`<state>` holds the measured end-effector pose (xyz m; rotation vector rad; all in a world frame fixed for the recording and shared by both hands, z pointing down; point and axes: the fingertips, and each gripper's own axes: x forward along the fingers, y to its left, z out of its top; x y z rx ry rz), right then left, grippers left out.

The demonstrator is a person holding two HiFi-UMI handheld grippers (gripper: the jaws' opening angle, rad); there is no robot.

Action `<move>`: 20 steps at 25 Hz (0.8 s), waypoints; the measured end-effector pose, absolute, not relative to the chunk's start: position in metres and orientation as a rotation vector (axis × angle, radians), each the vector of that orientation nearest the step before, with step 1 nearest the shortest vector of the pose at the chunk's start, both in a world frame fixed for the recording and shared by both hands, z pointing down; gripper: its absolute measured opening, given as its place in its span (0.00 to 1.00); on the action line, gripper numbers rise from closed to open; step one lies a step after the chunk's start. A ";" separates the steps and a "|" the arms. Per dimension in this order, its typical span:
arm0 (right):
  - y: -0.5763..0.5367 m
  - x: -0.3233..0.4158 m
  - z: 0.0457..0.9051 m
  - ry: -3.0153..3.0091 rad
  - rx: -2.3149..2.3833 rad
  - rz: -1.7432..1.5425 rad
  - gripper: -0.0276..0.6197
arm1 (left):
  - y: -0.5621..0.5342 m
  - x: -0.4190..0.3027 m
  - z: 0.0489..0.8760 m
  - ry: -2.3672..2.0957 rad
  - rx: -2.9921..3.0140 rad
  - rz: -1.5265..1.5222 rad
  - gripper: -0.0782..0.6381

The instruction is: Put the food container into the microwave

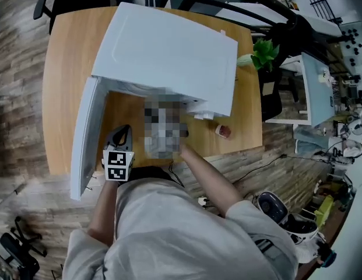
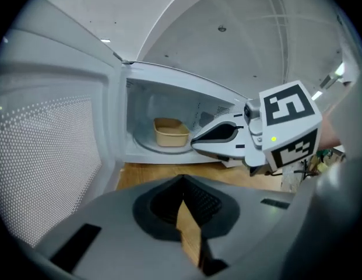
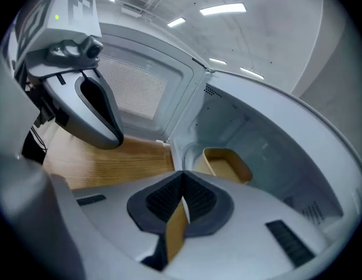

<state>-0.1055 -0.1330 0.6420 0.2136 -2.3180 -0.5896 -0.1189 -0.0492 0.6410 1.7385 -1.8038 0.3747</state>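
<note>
Inside the open microwave, the tan food container sits on the turntable, apart from both empty grippers in front.
Black-and-white square markers cover the cube on the left gripper; they are patterns, not readable words. Its jaws are closed tip to tip with nothing between them. The right gripper shows the same, pads meeting on nothing. The door stands swung out to the left over the wooden surface. From the head view the cavity is hidden under the microwave's top, and a reddish-white item near its right corner is too small to identify.
</note>
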 end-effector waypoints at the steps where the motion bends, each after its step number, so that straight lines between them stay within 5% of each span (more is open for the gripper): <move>1: -0.127 -0.100 0.643 -2.329 0.212 -0.552 0.05 | -0.047 -0.116 0.641 -1.795 1.744 0.378 0.13; 20: -0.107 -0.002 0.626 -2.441 0.478 -0.038 0.05 | -0.061 -0.060 0.612 -1.717 1.892 0.386 0.13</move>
